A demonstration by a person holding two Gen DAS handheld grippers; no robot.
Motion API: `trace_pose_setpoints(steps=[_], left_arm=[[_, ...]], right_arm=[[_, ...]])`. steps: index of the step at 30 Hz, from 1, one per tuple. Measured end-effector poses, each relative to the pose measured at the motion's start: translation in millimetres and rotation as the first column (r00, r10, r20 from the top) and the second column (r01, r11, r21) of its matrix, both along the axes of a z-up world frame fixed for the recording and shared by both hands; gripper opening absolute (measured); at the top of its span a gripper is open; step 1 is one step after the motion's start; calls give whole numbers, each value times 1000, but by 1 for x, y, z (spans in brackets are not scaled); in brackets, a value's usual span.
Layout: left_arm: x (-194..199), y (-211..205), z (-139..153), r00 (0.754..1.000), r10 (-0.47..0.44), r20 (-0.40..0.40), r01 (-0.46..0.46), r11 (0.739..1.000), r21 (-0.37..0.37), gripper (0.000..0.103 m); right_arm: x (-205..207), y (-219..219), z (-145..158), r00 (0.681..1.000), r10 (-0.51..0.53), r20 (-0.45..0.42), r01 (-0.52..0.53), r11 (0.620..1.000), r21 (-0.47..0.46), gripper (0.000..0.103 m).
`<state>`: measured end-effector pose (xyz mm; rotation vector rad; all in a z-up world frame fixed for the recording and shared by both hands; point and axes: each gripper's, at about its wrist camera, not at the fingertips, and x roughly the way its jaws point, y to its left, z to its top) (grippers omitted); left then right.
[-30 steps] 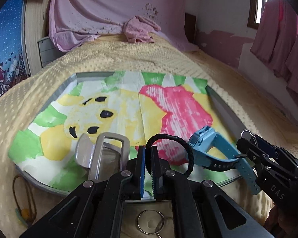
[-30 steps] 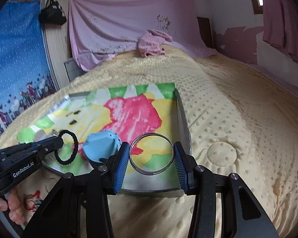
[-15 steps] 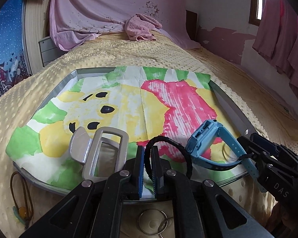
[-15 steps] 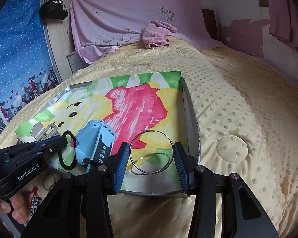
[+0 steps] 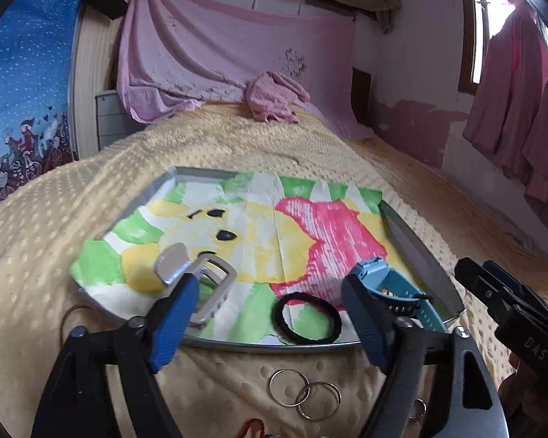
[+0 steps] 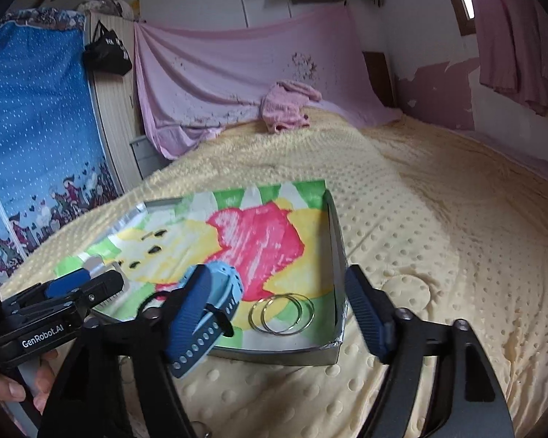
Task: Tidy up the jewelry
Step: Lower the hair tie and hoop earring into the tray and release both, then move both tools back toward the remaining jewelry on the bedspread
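Release step: both tools, left [image 5: 270, 310] and right [image 6: 277, 303], are opening, nothing pinched. Rings [image 5: 303, 394] before the tray [image 5: 237, 343] are judged next.

Tray [image 5: 413, 235]: shallow, grey, paper-lined, lay on the bed.
Hair tie [image 5: 307, 317]: black loop, flat near the tray's front edge.
Watch [image 5: 398, 288]: light blue, on its side, right of the tie.
Hoops [image 6: 282, 313]: two thin metal rings, overlapping, flat in the front right corner.
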<state>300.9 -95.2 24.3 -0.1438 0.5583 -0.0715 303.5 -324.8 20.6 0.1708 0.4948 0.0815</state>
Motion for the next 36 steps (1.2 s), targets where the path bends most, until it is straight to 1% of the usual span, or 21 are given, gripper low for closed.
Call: trace_pose_setpoints(steps=[1, 2, 3, 7, 9, 15, 17, 22, 32, 36], left_arm=[[-5, 5, 2, 1000, 8, 15, -7, 1000, -14, 86], [-9, 8, 4, 1000, 14, 27, -13, 1000, -26, 88], [-14, 13, 7, 999, 23, 40, -21, 999, -36, 92], [-35, 28, 14, 992, 64, 104, -60, 997, -41, 101], [-45, 34, 16, 988, 76, 133, -71, 997, -44, 103], [-80, 49, 22, 976, 89, 200, -86, 996, -27, 103], [-92, 55, 24, 970, 97, 221, -91, 995, -34, 103], [-116, 64, 25, 963, 109, 245, -102, 994, -39, 103], [-156, 86, 12, 957, 140, 253, -135, 990, -38, 103], [-161, 92, 2, 964, 138, 229, -135, 990, -28, 103]], right_arm=[[-4, -1, 3, 1000, -4, 18, 4, 1000, 7, 76], [-9, -1, 6, 999, -10, 35, 10, 1000, 14, 80], [-13, -2, 8, 999, -15, 49, 14, 1000, 21, 86], [-31, 0, 18, 997, -2, 82, 1, 1000, 14, 94], [-41, 3, 23, 995, 11, 102, -10, 1000, -3, 97], [-73, 22, 36, 984, 64, 166, -57, 997, -44, 98], [-85, 29, 39, 978, 72, 194, -62, 996, -57, 99], [-115, 43, 49, 965, 89, 248, -72, 995, -76, 99], [-157, 52, 45, 962, 96, 256, -68, 991, -117, 99], [-163, 53, 40, 964, 112, 243, -81, 987, -136, 99]])
